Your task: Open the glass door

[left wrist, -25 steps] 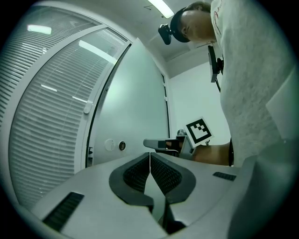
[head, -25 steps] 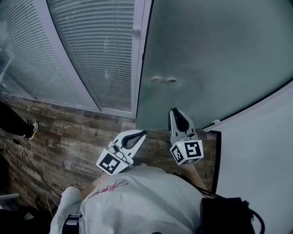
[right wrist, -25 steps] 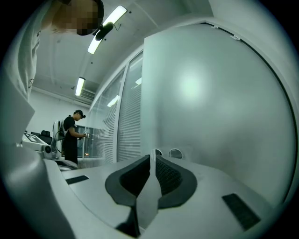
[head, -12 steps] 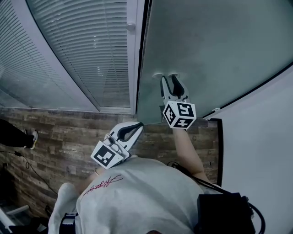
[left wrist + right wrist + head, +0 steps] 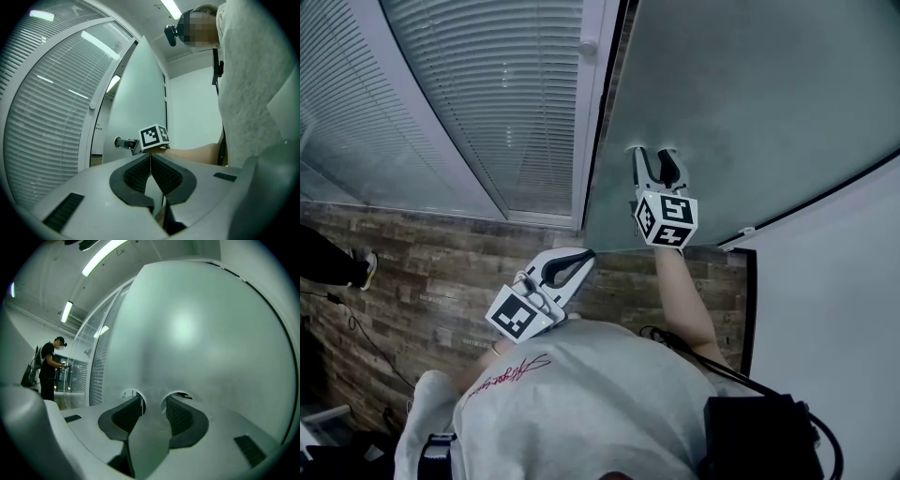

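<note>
While the left gripper (image 5: 584, 253) hangs back with jaws together, the right gripper (image 5: 652, 155) stands at the glass door (image 5: 750, 94), its jaws just opened wide, clamping nothing.

The head view looks steeply down from above the person (image 5: 581, 403) onto the glass door (image 5: 750, 112) and the floor (image 5: 441, 272). The right gripper view faces that door from very close; the left gripper view, farther back, shares the door and shows the right gripper (image 5: 122, 142).
</note>
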The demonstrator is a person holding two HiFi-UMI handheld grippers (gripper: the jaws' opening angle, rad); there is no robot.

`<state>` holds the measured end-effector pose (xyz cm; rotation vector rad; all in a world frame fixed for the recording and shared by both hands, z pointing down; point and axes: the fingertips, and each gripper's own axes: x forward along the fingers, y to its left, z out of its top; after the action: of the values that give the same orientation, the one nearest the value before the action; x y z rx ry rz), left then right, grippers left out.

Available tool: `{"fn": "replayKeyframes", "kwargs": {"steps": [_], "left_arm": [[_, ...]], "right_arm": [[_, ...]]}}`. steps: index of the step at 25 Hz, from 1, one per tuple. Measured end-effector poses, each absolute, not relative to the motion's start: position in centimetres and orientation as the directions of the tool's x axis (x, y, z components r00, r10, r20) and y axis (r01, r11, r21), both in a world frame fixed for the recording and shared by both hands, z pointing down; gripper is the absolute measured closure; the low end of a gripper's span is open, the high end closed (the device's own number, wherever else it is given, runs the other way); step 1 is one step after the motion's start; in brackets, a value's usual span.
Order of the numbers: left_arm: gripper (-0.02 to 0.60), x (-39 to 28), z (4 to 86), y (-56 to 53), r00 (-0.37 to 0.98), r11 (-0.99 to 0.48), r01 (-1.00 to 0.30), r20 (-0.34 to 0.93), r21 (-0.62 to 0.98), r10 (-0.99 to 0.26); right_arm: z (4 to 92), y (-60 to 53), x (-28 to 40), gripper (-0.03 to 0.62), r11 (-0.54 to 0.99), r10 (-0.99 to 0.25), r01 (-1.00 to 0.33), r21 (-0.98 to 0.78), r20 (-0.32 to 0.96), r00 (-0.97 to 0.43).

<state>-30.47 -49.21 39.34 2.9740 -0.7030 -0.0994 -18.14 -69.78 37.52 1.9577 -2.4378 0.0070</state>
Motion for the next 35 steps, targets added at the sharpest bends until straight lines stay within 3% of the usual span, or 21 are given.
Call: {"fn": "replayKeyframes", "kwargs": {"steps": [7,35], "left_arm": [[0.563,-30.4,39.2,-48.7,0.879,-0.877,-0.472,-0.035,0.091,-0.476],[0.563,-26.2,40.8,-41.1,0.806,-0.802,-0.584,-0.022,0.126,-0.591]], "right_arm": [[37.5,-70.9,-18.0,0.461,0.2,-0.979,-0.98,-0.009,-0.04,-0.199],[37.1,-64.7,-18.3,0.462,0.3,-0.947,-0.954,-0.005,-0.119,-0.297]]}}
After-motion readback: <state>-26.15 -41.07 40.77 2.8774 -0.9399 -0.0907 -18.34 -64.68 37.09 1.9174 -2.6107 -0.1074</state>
